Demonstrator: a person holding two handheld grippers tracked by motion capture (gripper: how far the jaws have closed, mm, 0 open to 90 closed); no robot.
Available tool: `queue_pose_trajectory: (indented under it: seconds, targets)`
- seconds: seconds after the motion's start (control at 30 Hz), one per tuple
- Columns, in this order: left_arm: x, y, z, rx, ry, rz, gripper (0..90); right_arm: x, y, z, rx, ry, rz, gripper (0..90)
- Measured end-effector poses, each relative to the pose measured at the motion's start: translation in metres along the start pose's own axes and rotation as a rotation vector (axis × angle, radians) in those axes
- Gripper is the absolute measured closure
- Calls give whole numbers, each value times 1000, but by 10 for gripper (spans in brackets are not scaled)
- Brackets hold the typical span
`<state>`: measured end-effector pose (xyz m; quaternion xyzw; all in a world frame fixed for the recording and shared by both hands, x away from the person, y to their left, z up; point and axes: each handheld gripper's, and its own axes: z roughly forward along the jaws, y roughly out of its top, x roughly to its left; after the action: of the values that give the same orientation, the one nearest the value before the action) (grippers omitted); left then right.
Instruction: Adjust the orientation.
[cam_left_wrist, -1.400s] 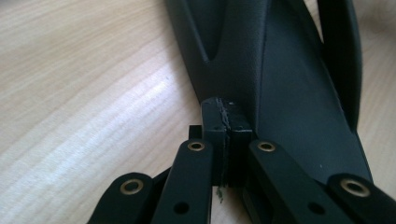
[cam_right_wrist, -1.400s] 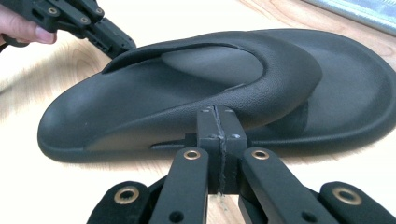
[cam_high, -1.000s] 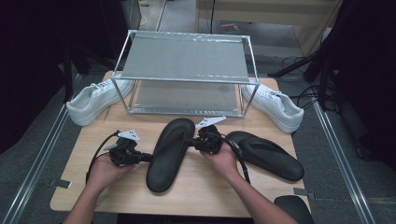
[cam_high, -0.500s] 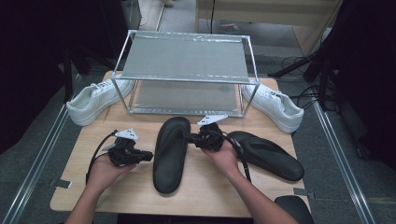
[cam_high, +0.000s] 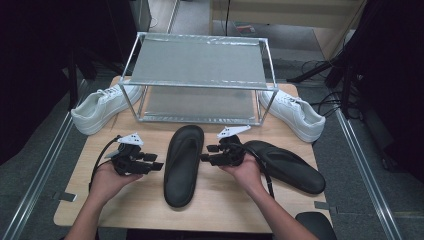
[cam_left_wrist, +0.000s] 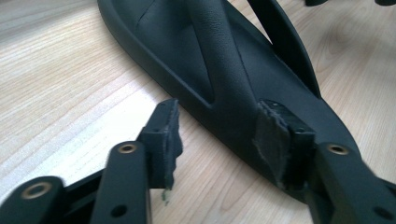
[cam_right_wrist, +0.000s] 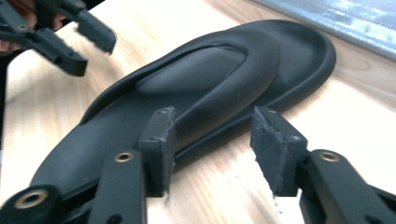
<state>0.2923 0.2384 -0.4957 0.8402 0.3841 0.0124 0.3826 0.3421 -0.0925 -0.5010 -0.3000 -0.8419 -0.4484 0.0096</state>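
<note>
A black flip-flop (cam_high: 183, 159) lies flat at the table's middle, its toe toward the rack. My left gripper (cam_high: 157, 166) stands open just left of it, and in the left gripper view the open left gripper (cam_left_wrist: 223, 133) faces the flip-flop's (cam_left_wrist: 219, 60) edge and strap. On the other side my right gripper (cam_high: 204, 153) is open by its right edge. From the right gripper view the open right gripper (cam_right_wrist: 215, 137) looks at the flip-flop (cam_right_wrist: 205, 88), with the left gripper (cam_right_wrist: 70, 37) beyond. A second black flip-flop (cam_high: 290, 166) lies at the right.
A two-level metal mesh rack (cam_high: 200, 75) stands at the back of the wooden table (cam_high: 125, 205). One white sneaker (cam_high: 102, 107) sits left of the rack and another white sneaker (cam_high: 295, 114) sits right of it. Metal rails run along both table sides.
The middle flip-flop has swung from a slant to point straight at the rack. Both grippers now stand slightly off its sides.
</note>
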Motion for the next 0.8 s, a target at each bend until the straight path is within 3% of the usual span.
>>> queue_pose_trajectory:
  seconds: [0.13, 0.27, 0.4, 0.57, 0.6, 0.8]
  targets:
    - [8, 4, 0, 15, 19, 11, 474, 3, -7, -12, -6, -10, -31, 511]
    - [11, 10, 0, 4, 4, 9, 452, 4, -16, -24, 2, -31, -61, 501]
    - [12, 11, 5, 18, -3, 7, 449, 3, -21, -39, -5, -32, -26, 462]
    - [11, 16, 6, 17, -1, 15, 439, 4, -27, -57, -34, -45, -38, 447]
    - [10, 17, 6, 12, -20, 28, 431, 3, -31, -65, -38, -52, -48, 447]
    - [10, 20, 7, 23, -31, 45, 426, 0, -40, -84, -54, -72, -54, 457]
